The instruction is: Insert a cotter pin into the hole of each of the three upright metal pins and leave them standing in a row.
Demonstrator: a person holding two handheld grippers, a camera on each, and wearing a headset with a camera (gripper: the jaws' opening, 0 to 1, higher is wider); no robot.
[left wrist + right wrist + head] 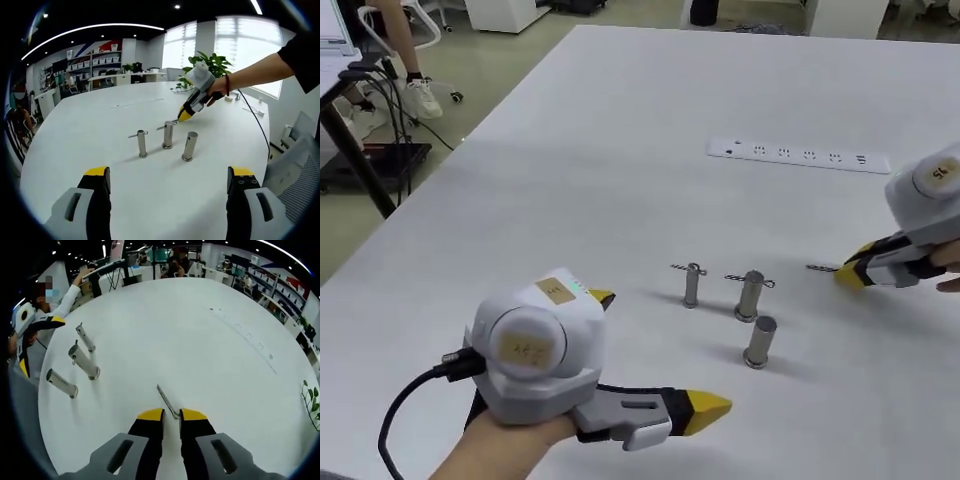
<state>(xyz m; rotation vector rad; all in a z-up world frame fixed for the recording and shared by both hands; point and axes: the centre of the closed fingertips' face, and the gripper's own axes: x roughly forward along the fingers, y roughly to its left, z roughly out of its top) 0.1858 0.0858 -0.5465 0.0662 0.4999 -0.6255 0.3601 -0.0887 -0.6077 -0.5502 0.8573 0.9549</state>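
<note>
Three upright metal pins stand on the white table point(570, 180). The left pin point(692, 286) and the middle pin point(749, 296) each carry a cotter pin through the top. The nearer pin point(760, 342) has a bare top. My right gripper point(850, 273) is low over the table to their right, shut on a loose cotter pin point(820, 267) that points at them. In the right gripper view that cotter pin point(166, 401) sticks out from between the jaws point(171, 415). My left gripper point(655, 350) stands open in front of the pins, holding nothing, jaws wide point(169, 175).
A white power strip point(798, 155) lies on the table behind the pins. Off the table's far left edge are a black stand with cables point(365, 150) and a person's feet by a chair. A person's forearm point(250, 70) holds the right gripper.
</note>
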